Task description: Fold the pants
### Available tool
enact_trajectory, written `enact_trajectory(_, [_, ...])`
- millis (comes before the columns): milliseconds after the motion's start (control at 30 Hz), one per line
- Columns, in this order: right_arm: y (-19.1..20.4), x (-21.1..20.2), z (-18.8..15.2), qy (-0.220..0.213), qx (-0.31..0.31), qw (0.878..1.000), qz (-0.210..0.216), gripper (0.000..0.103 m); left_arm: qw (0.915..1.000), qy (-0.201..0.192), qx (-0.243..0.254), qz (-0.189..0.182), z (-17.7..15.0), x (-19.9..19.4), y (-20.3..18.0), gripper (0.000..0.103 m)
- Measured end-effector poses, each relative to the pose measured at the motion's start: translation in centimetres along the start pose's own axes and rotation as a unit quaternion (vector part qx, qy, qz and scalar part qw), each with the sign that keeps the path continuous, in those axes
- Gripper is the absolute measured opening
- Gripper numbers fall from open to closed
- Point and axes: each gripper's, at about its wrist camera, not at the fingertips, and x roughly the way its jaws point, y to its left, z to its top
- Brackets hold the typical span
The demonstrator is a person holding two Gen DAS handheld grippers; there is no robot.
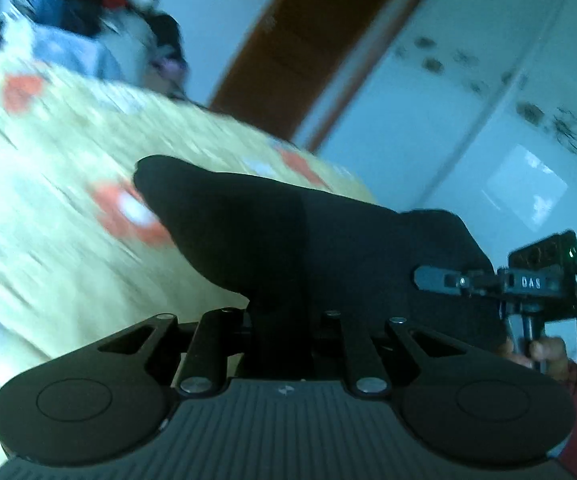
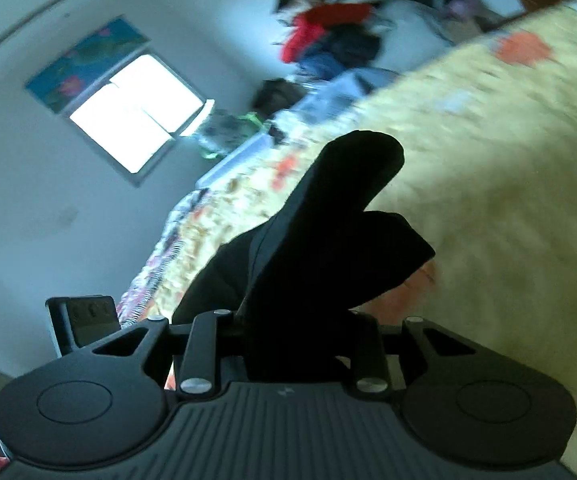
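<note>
The black pants (image 1: pixel 288 236) hang lifted above a bed with a yellow floral cover (image 1: pixel 56 184). My left gripper (image 1: pixel 284 316) is shut on the pants; the cloth bunches over its fingers and hides them. In the left wrist view my right gripper (image 1: pixel 440 280) shows at the right, pinching the other edge of the pants. In the right wrist view my right gripper (image 2: pixel 292 332) is shut on the black pants (image 2: pixel 328 240), which rise in folds above the bed cover (image 2: pixel 488 200). Both views are blurred by motion.
A pile of mixed clothes (image 2: pixel 340 36) lies at the far end of the bed, also in the left wrist view (image 1: pixel 72 4). A bright window (image 2: pixel 136 112) is in the wall. A brown door (image 1: pixel 300 52) and a white wardrobe (image 1: pixel 468 100) stand beyond the bed.
</note>
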Motion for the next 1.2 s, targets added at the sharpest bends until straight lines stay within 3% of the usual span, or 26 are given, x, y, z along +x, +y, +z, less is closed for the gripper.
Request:
enact_trajectory(67, [0.0, 2.9, 1.8, 0.000, 0.004, 1.000, 0.013, 0.028, 0.9992, -0.008, -0.002, 0.040, 1.9, -0.5, 1.4, 0.019])
enact_trajectory(133, [0.1, 6.3, 2.8, -0.001, -0.005, 1.000, -0.015, 0.030, 0.9971, 0.000, -0.003, 0.076, 3.4, 0.6, 3.0, 0.021])
enact_trajectory(233, [-1.3, 11.9, 3.2, 0.038, -0.003, 0.993, -0.107, 0.048, 0.9854, 0.048, -0.015, 0.162, 3.6, 3.9, 5.7, 0.035])
enact_trajectory(267, [-2.0, 12.8, 3.0, 0.051, 0.004, 0.987, -0.153, 0.052, 0.9763, 0.072, -0.011, 0.204, 3.2, 4.9, 6.6, 0.039])
enact_trajectory(300, [-2.4, 13.0, 2.8, 0.053, 0.000, 0.979, -0.198, 0.051, 0.9719, 0.078, -0.005, 0.222, 2.9, 4.9, 7.0, 0.049])
enact_trajectory(367, [-2.1, 11.0, 2.5, 0.012, -0.022, 0.977, -0.213, 0.053, 0.9721, 0.042, -0.007, 0.231, 2.4, 2.9, 6.9, 0.051])
enact_trajectory(400, [-1.2, 9.3, 2.2, -0.026, -0.045, 0.967, -0.248, 0.053, 0.9698, 0.021, -0.005, 0.243, 2.3, 1.8, 6.3, 0.051])
enact_trajectory(467, [1.6, 7.0, 1.2, -0.091, -0.128, 0.937, -0.313, 0.055, 0.9686, -0.010, 0.019, 0.248, 2.1, 0.4, 4.5, 0.061])
enact_trajectory(500, [2.6, 6.6, 0.7, -0.098, -0.157, 0.934, -0.306, 0.057, 0.9698, -0.019, 0.033, 0.241, 2.3, 0.5, 3.5, 0.076])
enact_trajectory(533, [3.5, 6.4, 0.1, -0.086, -0.178, 0.942, -0.272, 0.059, 0.9710, -0.021, 0.048, 0.233, 2.1, 0.8, 2.3, 0.092])
enact_trajectory(600, [4.3, 6.9, -1.0, -0.033, -0.186, 0.967, -0.169, 0.070, 0.9683, -0.002, 0.094, 0.231, 1.1, 2.5, 0.4, 0.101])
enact_trajectory(633, [4.3, 7.7, -1.5, -0.006, -0.186, 0.973, -0.138, 0.070, 0.9623, 0.019, 0.121, 0.243, 0.6, 3.9, -0.1, 0.098])
enact_trajectory(667, [3.9, 9.0, -2.0, 0.026, -0.188, 0.971, -0.147, 0.070, 0.9547, 0.038, 0.138, 0.261, 0.1, 5.0, -0.2, 0.096])
enact_trajectory(733, [3.1, 10.8, -2.7, 0.048, -0.197, 0.953, -0.226, 0.069, 0.9384, 0.052, 0.144, 0.310, -0.7, 6.0, 0.2, 0.087])
enact_trajectory(767, [3.3, 10.6, -2.9, 0.033, -0.204, 0.946, -0.251, 0.070, 0.9381, 0.043, 0.130, 0.318, -0.8, 5.2, 0.3, 0.085])
enact_trajectory(833, [4.6, 9.6, -3.4, 0.026, -0.184, 0.934, -0.305, 0.071, 0.9475, 0.015, 0.103, 0.302, -1.5, 2.6, 0.0, 0.088])
enact_trajectory(900, [6.3, 7.8, -4.8, 0.001, -0.186, 0.944, -0.273, 0.080, 0.9485, -0.020, 0.084, 0.305, -2.1, -0.1, -0.8, 0.092])
enact_trajectory(1000, [8.5, 7.3, -6.3, 0.002, -0.162, 0.959, -0.234, 0.085, 0.9442, -0.047, 0.073, 0.318, -3.3, -2.5, -2.1, 0.095])
enact_trajectory(1133, [9.6, 7.3, -9.3, 0.028, -0.143, 0.960, -0.241, 0.085, 0.9437, -0.028, 0.089, 0.317, -4.7, -5.4, -4.1, 0.095])
enact_trajectory(1200, [9.5, 6.0, -10.5, 0.038, -0.122, 0.967, -0.221, 0.085, 0.9445, -0.019, 0.093, 0.314, -5.3, -7.4, -5.1, 0.095])
